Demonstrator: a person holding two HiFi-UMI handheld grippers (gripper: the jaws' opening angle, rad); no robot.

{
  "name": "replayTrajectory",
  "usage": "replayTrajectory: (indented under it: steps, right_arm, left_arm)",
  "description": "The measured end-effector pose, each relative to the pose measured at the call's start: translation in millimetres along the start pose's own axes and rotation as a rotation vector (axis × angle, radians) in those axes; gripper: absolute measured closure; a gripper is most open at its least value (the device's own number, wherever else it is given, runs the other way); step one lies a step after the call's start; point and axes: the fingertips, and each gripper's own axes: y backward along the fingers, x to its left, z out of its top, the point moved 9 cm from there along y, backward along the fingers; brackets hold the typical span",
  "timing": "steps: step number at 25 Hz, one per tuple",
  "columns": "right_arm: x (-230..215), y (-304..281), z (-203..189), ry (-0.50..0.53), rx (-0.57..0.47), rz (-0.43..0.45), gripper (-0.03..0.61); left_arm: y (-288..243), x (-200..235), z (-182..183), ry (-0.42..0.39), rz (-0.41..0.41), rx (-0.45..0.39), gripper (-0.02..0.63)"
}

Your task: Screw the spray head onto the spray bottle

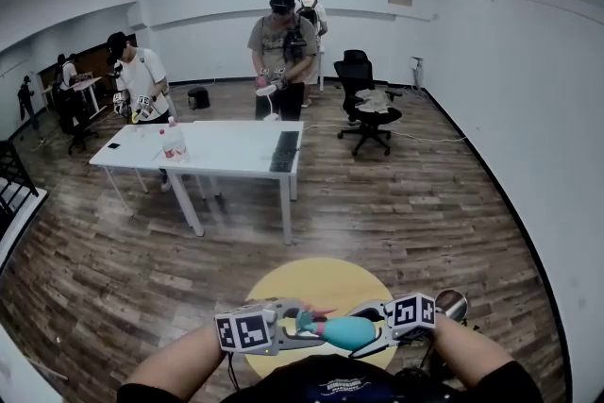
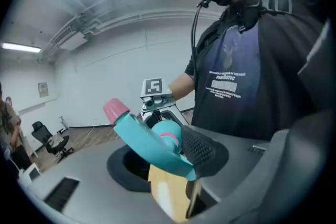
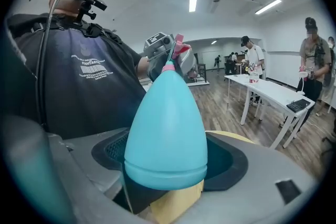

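Note:
A teal spray bottle (image 1: 347,332) lies sideways in the air over a round yellow table (image 1: 316,281), low in the head view. My right gripper (image 1: 375,333) is shut on its wide base; in the right gripper view the bottle (image 3: 165,128) fills the space between the pads and tapers away to its pink collar. The spray head (image 2: 152,144) is teal with a pink nozzle cap (image 2: 115,109) and sits at the bottle's neck. My left gripper (image 1: 300,327) is shut on it, with a ribbed black pad (image 2: 202,148) pressed against its side. The thread joint is hidden.
A person's forearms hold both grippers close to the body. Beyond the yellow table is bare wood floor, then a long white table (image 1: 226,149) with small items and a keyboard. Several people stand around it. A black office chair (image 1: 368,104) is at the back right.

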Motion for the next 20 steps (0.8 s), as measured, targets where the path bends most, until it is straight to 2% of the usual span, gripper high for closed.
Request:
replayTrajectory:
  steps: [2,3,5,8,12,14,17,20]
  right_arm:
    - [4,-1,-3,0.011,0.014,0.009,0.169]
    - [4,-1,-4,0.003,0.006,0.016,0.17]
    - [3,5,-4,-0.029,-0.049,0.034,0.172]
    - [-1,11,-2,-0.072,-0.147,0.057,0.174]
    - [-6,20,-6,-0.134,-0.217,0.031,0.175]
    - [-6,24,-12,-0.153,-0.255,0.021,0.175]
    - [-15,32,-23,-0.194,-0.263,-0.038,0.175]
    - [-20,41,-21,-0.218,-0.247,-0.071,0.175]
  left_arm:
    - [-3,-4,1,-0.056,-0.005,0.051,0.422]
    - [-4,-5,2,-0.043,-0.007,0.04,0.422]
    - [-2,-1,0,0.074,0.014,-0.066,0.422]
    - [14,4,-11,0.293,0.122,-0.294,0.414]
    - [42,-3,-29,0.495,0.251,-0.457,0.365]
    - [70,-13,-46,0.58,0.325,-0.539,0.351]
    - [127,-23,-71,0.68,0.495,-0.662,0.351]
    - [168,-28,-86,0.732,0.623,-0.719,0.351]
